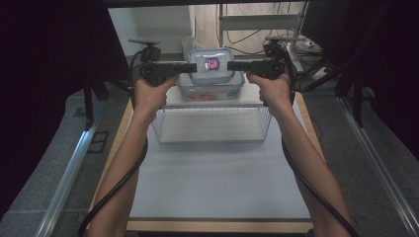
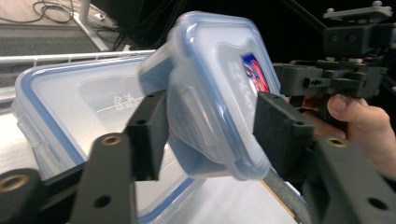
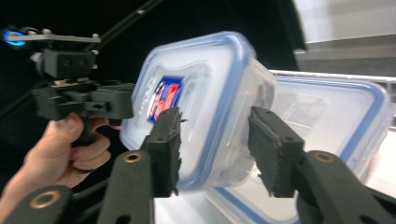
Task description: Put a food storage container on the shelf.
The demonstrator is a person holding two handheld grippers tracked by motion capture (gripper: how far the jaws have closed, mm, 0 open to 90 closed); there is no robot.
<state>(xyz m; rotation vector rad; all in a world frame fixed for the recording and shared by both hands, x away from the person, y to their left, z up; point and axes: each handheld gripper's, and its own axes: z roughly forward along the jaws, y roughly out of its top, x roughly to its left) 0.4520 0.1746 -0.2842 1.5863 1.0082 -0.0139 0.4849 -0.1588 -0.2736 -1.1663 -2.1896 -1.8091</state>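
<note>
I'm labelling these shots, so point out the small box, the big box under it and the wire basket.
small box (image 1: 211,63), high view, on its lid by the sticker
big box (image 2: 60,98), left gripper view, on its clear lid
wire basket (image 1: 212,123), high view, on its front mesh wall

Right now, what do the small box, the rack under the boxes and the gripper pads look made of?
Small box: clear, glossy plastic with a blue-rimmed lid; you see through it. Rack: thin white wire, probably coated metal. Pads: matt black, frayed at the edges, likely foam or rubber.
</note>
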